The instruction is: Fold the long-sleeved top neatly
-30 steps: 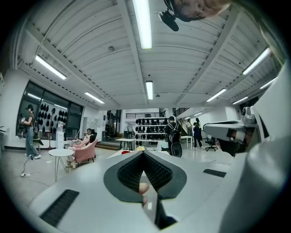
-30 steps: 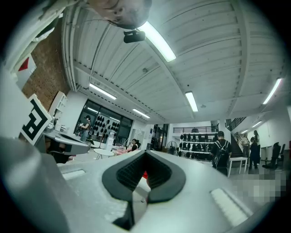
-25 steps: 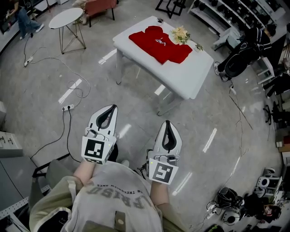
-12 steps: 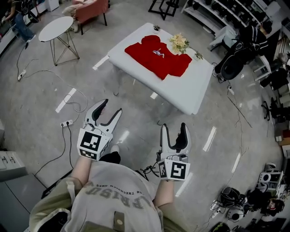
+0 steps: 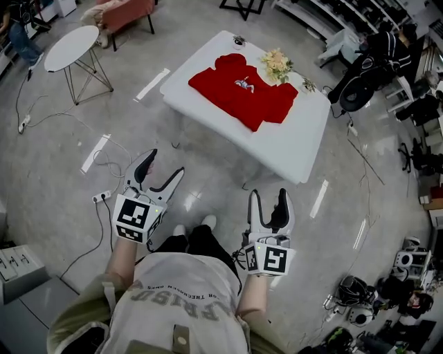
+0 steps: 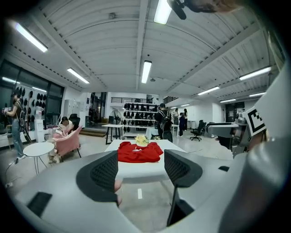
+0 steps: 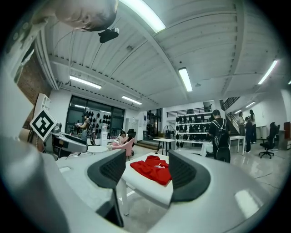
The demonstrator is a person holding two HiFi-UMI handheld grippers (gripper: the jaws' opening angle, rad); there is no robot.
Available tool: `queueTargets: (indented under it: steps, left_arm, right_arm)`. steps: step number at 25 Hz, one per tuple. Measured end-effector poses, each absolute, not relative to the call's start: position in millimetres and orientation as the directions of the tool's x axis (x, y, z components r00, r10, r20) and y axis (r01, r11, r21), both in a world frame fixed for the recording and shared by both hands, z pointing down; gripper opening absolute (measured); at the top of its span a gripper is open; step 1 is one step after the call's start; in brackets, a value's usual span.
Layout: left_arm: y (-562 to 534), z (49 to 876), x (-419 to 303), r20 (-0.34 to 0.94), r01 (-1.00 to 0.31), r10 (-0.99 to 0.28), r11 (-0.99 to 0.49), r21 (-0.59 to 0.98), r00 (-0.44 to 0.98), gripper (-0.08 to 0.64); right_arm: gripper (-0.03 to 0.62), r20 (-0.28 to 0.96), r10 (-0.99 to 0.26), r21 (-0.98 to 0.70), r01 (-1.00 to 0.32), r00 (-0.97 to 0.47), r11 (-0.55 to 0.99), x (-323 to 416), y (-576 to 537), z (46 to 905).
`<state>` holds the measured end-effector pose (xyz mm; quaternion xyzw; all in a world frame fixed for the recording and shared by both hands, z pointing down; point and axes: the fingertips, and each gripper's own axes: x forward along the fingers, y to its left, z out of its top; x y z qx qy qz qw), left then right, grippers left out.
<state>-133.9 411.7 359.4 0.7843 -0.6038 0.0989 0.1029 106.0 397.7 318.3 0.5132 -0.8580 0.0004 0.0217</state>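
A red long-sleeved top (image 5: pixel 242 90) lies spread on the white table (image 5: pixel 291 138) well ahead of me, across a stretch of floor. My left gripper (image 5: pixel 166 162) is held low in front of my body, far short of the table. Its jaws have just been opening and stand open with nothing between them. My right gripper (image 5: pixel 268 195) beside it has also just opened and holds nothing. In the left gripper view the top (image 6: pixel 139 151) shows far off between the pads (image 6: pixel 107 170). The right gripper view likewise frames the top (image 7: pixel 152 169) on the table (image 7: pixel 150 193).
A bunch of pale flowers (image 5: pixel 277 63) sits on the table beside the top. A round side table (image 5: pixel 71 47) and a pink chair (image 5: pixel 124 10) stand to the left. Cables and a power strip (image 5: pixel 102 197) lie on the floor. Black equipment (image 5: pixel 367 86) stands at the right.
Both grippers went from shut to open; the left one has spread wider since half a second ago. I have moved closer to the table, and both grippers came forward with me.
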Motion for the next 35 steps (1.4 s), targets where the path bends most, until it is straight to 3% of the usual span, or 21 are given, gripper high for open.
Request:
queueTargets:
  steps: [10, 23, 35]
  left_arm:
    - [334.6, 392.8, -157.6, 0.338, -0.974, -0.915, -0.224, 0.034, 0.222, 0.301]
    - [147.1, 406.6, -164.8, 0.410, -0.971, -0.886, -0.239, -0.007, 0.216, 0.301]
    - [33.5, 437.4, -193.7, 0.525, -0.952, -0.821, -0.301, -0.063, 0.225, 0.301]
  right_arm:
    - [0.282, 0.069, -0.873, 0.019, -0.874, -0.483, 0.485, 87.3, 305.5, 346.7]
    - [0.282, 0.071, -0.869, -0.040, -0.872, -0.489, 0.488, 86.8, 112.0, 354.7]
    - [0.282, 0.200, -0.875, -0.107, -0.897, -0.442, 0.429, 89.0, 20.3, 406.8]
